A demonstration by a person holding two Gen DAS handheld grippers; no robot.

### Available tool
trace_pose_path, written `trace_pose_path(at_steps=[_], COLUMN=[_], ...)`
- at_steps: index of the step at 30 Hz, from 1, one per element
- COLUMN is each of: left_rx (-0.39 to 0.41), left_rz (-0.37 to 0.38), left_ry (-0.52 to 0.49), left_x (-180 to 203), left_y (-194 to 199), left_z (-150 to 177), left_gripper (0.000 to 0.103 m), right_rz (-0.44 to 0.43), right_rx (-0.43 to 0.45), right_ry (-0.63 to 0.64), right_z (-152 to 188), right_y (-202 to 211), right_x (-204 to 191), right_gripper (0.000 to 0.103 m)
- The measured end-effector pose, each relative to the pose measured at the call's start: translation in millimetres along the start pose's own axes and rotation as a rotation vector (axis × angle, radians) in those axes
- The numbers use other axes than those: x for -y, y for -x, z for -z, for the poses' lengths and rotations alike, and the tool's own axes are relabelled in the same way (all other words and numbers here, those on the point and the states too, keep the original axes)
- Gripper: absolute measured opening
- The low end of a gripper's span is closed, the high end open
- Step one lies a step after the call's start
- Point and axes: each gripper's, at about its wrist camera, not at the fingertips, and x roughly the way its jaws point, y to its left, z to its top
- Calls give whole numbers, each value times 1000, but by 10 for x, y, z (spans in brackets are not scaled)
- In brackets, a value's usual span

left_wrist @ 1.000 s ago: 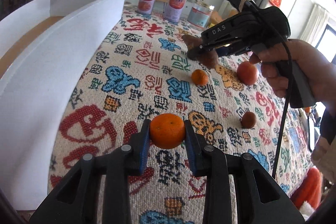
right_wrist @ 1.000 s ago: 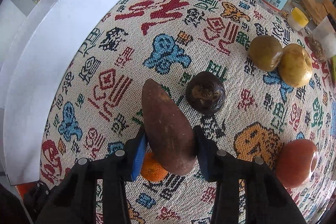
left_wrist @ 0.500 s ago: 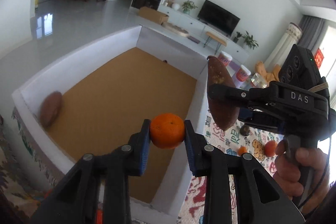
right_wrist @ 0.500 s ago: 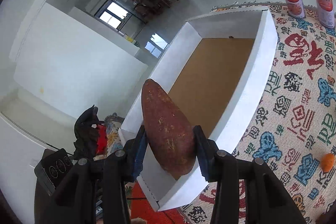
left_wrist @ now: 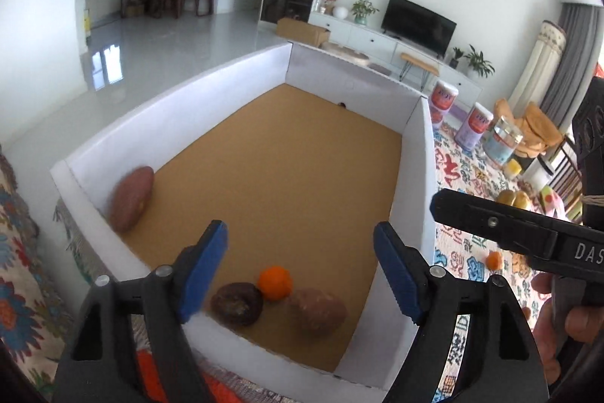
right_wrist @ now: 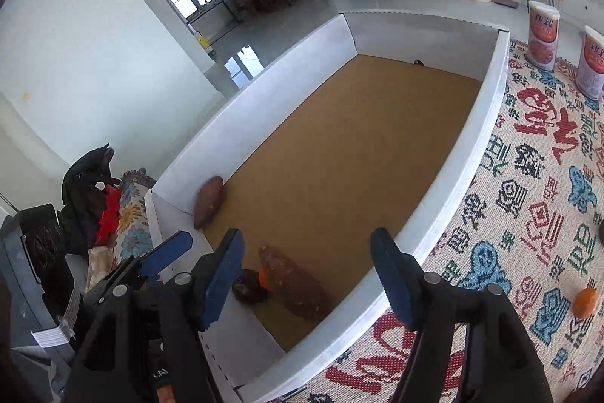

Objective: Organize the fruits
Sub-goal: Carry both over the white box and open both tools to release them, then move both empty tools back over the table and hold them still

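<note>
Both tools, left and right, gape wide above the white box. Inside lie an orange, a dark round fruit and two sweet potatoes, one blurry.

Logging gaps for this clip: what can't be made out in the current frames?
- Reddish sweet potato by the white box wall: blurred, left wrist view.
- Small orange tangerine: mostly hidden behind the brown sweet potato, right wrist view.
- Dark speck at the box's far wall: too small to identify.
</note>
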Motion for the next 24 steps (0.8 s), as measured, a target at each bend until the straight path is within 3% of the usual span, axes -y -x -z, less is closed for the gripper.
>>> trace_pose_path(at_steps=[3, 5, 9, 12, 15, 17, 20, 24], left_rx=[28, 41, 11, -75, -150, -173, -159, -144], left_rz=[41, 92, 220, 302, 313, 292, 259, 218], left_ry=[-45, -87, -203, -281, -361, -396, -428, -436], left_x=[208, 417, 1003, 1456, 1861, 2046, 2160, 2130], left_y=[136, 224, 243, 35, -285, -493, -680, -821], left_z=[42, 98, 316, 530, 786, 914, 980, 1005], left_gripper=[82, 86, 88, 89, 89, 89, 89, 89], right_rz=[76, 175, 484, 683, 850, 901, 895, 896], right_rx=[93, 156, 259, 256, 195, 173, 182, 163], right_ry=[41, 72, 93, 10, -124, -239, -362, -383], right_z=[212, 450, 1159, 1697, 2098, 2295, 2535, 2649], right_y=[495, 868, 1551, 1908, 2149, 2289, 2449, 2418], right_x=[218, 413, 958, 1546, 2223, 2601, 2950, 3077], right_gripper=[90, 97, 102, 103, 103, 103, 103, 103])
